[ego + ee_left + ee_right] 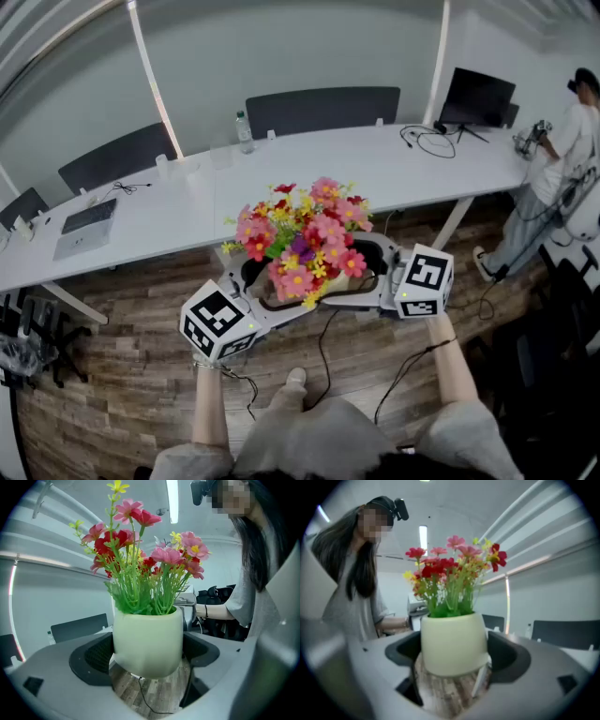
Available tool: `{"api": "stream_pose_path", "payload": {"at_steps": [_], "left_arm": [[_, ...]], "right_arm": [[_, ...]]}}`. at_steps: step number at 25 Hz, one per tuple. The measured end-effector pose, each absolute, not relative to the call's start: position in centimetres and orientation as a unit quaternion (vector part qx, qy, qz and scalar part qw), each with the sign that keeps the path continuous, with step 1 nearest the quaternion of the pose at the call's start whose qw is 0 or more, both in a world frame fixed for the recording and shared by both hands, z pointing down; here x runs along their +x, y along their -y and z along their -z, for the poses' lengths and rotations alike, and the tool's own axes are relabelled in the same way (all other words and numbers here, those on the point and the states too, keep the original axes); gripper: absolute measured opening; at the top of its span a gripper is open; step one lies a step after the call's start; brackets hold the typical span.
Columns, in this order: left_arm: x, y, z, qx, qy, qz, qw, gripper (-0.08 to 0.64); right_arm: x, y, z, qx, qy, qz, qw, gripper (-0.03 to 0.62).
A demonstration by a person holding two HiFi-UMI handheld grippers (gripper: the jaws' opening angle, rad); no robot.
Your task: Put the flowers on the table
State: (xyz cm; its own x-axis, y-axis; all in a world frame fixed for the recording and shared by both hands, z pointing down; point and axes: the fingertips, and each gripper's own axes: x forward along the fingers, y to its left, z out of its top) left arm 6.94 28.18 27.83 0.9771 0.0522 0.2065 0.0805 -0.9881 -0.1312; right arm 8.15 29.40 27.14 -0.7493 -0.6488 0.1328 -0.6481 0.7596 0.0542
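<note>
The left tongs (255, 277) are spread about as wide as they go, both jaws pressed against the sides of a pale green pot (147, 641). The pot hangs clear of the wooden floor (122, 375), which shows beneath it between the jaws. The flowers (302, 234) rise from the pot, pink, red and yellow on thin green stems, well above both pairs of jaws. The right tongs (370, 270) meet the same pot from the opposite side, also spread wide and clamped on its wall, so the pot is carried between two facing grips. The pot looks smooth, stiff and rounded in toward its base, so I judge it could slide downward if either grip eases. The hold belongs on the wall, as now, and not on the stems, which look soft and would bend or pull out. With that tall bunch the load is probably light but top-heavy and best kept upright. Ahead of both tongs runs a long white worktop (375, 164), its near edge just beyond the blooms. A laptop (86, 225) lies ahead and left of the left tongs, and a bottle (245, 131) stands far back. A looped cable (427, 141) and a monitor (476, 97) lie ahead and right of the right tongs. The bare stretch straight ahead, between bottle and cable, offers the most room, though the pot's base must clear that near edge.
</note>
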Motion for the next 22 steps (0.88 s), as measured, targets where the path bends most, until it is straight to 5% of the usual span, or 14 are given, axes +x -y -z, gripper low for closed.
{"api": "stream_pose_path", "payload": {"at_steps": [22], "left_arm": [[7.5, -27.1, -29.8, -0.992, -0.003, 0.119, 0.051, 0.456]], "right_arm": [[9.0, -28.1, -29.2, 0.311, 0.948, -0.013, 0.067, 0.430]]}}
